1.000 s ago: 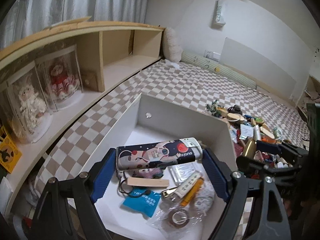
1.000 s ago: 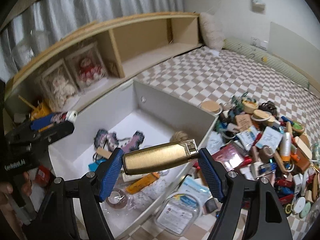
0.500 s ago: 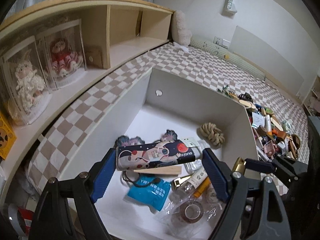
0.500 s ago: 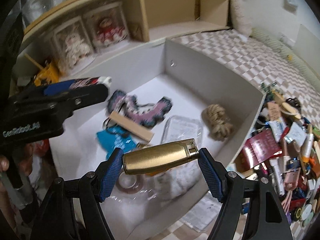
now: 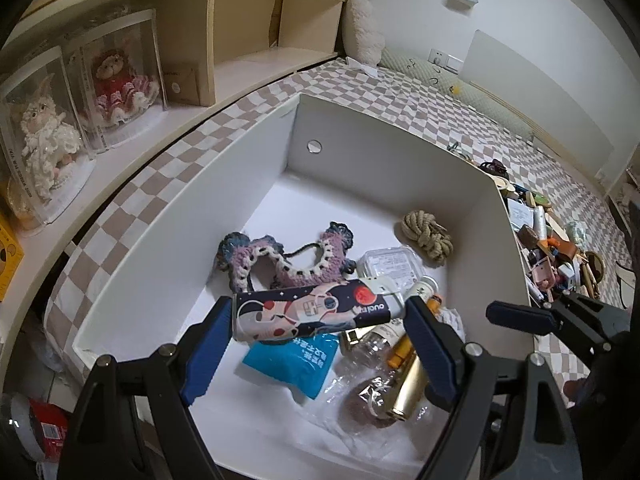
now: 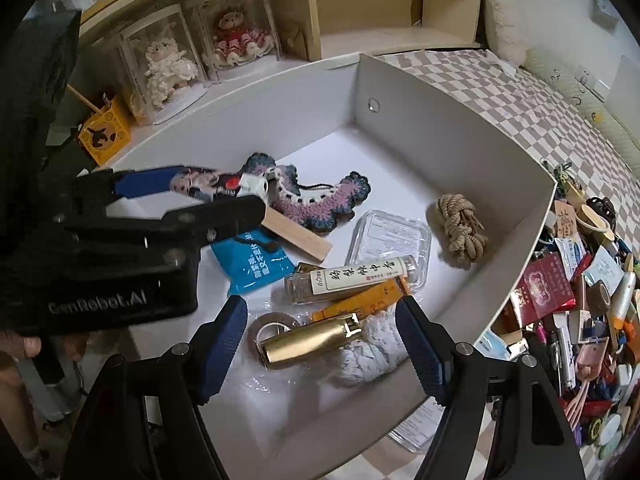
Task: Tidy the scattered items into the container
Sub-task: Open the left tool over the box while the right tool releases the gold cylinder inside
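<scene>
L wrist view: left gripper [image 5: 320, 316] is clamped on the space-print tube [image 5: 316, 312], which spans crosswise from one blue pad to the other, cap end toward the right finger. It hangs over the white box [image 5: 384, 148], above the blue packet [image 5: 292, 360]. Below, in the box: crochet piece [image 5: 280, 260] toward the back-left, rope knot [image 5: 426, 236] near the right wall, clear case [image 5: 390, 266] between them. Gold tube [image 5: 408, 388] lies on crinkled plastic at the near right, partly behind the right finger. Right gripper's tip [image 5: 520, 318] pokes in from the right, over the box wall. Loose pile [image 5: 556, 248] sits outside on the checkered cloth.

R wrist view: right gripper [image 6: 320, 332] has its fingers spread wide, holding nothing. Gold tube [image 6: 312, 340] lies on the box [image 6: 460, 128] floor between the fingers but touches neither pad, w/ gaps on both sides; tilted, cap end up-right. Beside it: tape roll [image 6: 272, 326], orange tube [image 6: 360, 300], labelled bottle [image 6: 352, 280], white cloth [image 6: 372, 352]. Left gripper [image 6: 192, 196] shows at left w/ space-print tube [image 6: 208, 184] in its grip, over the wood block [image 6: 298, 232] and blue packet [image 6: 252, 260]. Pile [image 6: 580, 300] at right, outside the box.
</scene>
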`<state>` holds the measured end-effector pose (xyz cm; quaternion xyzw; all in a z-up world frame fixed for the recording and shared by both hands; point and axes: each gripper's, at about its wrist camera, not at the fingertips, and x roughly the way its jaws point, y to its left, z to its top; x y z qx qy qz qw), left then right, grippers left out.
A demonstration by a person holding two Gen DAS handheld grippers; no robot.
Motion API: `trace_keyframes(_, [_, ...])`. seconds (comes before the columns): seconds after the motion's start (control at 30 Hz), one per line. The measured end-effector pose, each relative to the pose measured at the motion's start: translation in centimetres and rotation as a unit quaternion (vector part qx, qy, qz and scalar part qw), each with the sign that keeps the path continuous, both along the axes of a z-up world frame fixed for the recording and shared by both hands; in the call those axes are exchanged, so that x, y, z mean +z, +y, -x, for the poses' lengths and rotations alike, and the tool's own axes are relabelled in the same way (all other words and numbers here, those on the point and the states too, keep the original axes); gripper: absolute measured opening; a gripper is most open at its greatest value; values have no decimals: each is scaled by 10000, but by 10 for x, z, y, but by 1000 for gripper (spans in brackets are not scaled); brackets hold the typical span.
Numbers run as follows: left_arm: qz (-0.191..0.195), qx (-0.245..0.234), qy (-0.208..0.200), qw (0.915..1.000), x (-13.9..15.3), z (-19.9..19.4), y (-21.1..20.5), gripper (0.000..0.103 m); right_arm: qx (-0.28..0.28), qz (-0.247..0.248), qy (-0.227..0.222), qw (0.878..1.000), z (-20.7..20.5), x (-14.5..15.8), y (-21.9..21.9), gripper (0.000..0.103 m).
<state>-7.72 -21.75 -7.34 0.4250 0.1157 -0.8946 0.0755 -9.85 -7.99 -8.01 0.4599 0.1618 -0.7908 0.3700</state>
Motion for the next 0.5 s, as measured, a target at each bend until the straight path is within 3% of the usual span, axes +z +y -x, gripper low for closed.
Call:
trace_keyframes(0.27, [8,13,-141,9999,0,1,6,86,-108,55,-34,9999,4,0,6,77])
trace_keyframes(0.37, [120,109,-130,9998,1,0,7,101,-135,44,-58,9999,5,-1,8,77])
trace_keyframes(0.5, [89,205,-124,9997,2,0,3,101,-131,32,-35,9999,4,-2,8,77])
